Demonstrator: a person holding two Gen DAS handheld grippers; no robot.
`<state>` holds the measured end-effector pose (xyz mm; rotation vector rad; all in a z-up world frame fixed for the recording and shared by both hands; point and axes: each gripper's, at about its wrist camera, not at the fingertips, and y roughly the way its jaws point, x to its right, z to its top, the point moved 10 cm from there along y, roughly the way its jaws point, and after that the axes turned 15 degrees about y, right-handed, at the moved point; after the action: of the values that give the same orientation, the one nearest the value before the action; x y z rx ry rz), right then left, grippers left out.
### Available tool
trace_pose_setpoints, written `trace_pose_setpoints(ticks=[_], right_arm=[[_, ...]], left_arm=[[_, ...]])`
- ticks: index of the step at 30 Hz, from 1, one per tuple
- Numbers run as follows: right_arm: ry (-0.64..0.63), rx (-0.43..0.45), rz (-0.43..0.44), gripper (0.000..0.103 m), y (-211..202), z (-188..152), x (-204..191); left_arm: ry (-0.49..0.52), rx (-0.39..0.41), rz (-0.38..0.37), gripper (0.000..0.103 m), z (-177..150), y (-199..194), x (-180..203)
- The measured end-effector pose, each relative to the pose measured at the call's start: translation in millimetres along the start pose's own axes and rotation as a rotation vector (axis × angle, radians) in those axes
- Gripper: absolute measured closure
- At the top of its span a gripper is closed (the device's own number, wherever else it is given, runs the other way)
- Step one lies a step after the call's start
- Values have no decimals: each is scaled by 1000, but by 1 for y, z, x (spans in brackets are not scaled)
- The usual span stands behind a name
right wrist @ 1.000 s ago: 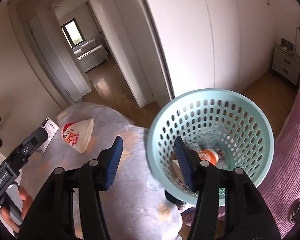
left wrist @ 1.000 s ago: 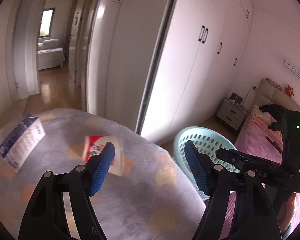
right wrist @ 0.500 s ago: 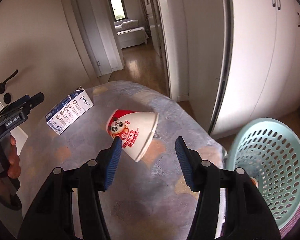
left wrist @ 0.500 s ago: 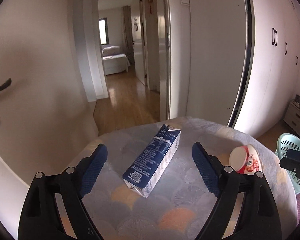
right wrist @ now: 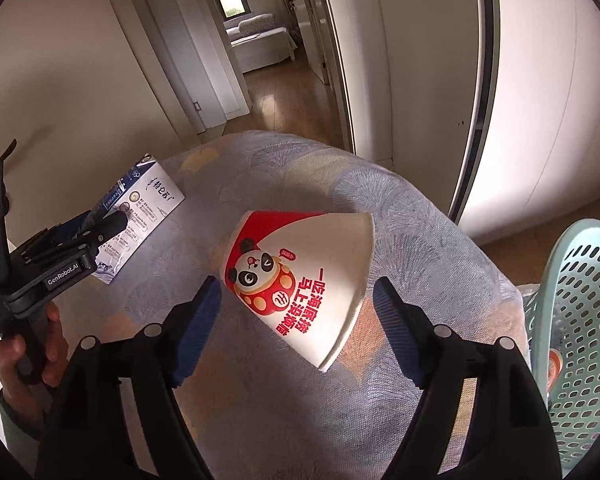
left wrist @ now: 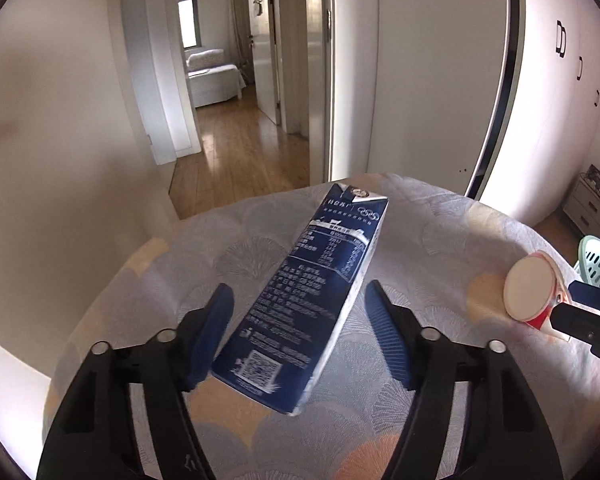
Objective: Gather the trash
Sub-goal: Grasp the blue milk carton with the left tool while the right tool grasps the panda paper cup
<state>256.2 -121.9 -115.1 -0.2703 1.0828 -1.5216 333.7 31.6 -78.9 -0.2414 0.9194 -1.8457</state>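
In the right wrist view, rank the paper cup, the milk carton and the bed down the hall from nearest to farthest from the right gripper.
1. Paper cup: lying on its side between the open fingers of the right gripper, not gripped.
2. Milk carton: farther left on the bedspread, at the left gripper.
3. Bed down the hall: far back, through the doorway.

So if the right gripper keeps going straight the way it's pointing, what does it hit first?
Most likely the paper cup, lying on its side on the bedspread. It sits between the open fingers of the right gripper, with a gap at each pad. Depth is hard to judge.
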Motion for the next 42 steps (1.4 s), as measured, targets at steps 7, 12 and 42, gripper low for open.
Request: trace_pose_setpoints(ticks=[7, 12, 42], right_arm=[[-11, -7, -20, 28, 10, -2, -6], [-27, -22, -21, 28, 17, -5, -9], [-144, 54, 102, 94, -52, -53, -40]], left_arm=[[-13, 4, -69, 68, -5, -8, 5], [6, 6, -85, 68, -8, -19, 17], [-153, 97, -86, 68, -68, -76, 18]])
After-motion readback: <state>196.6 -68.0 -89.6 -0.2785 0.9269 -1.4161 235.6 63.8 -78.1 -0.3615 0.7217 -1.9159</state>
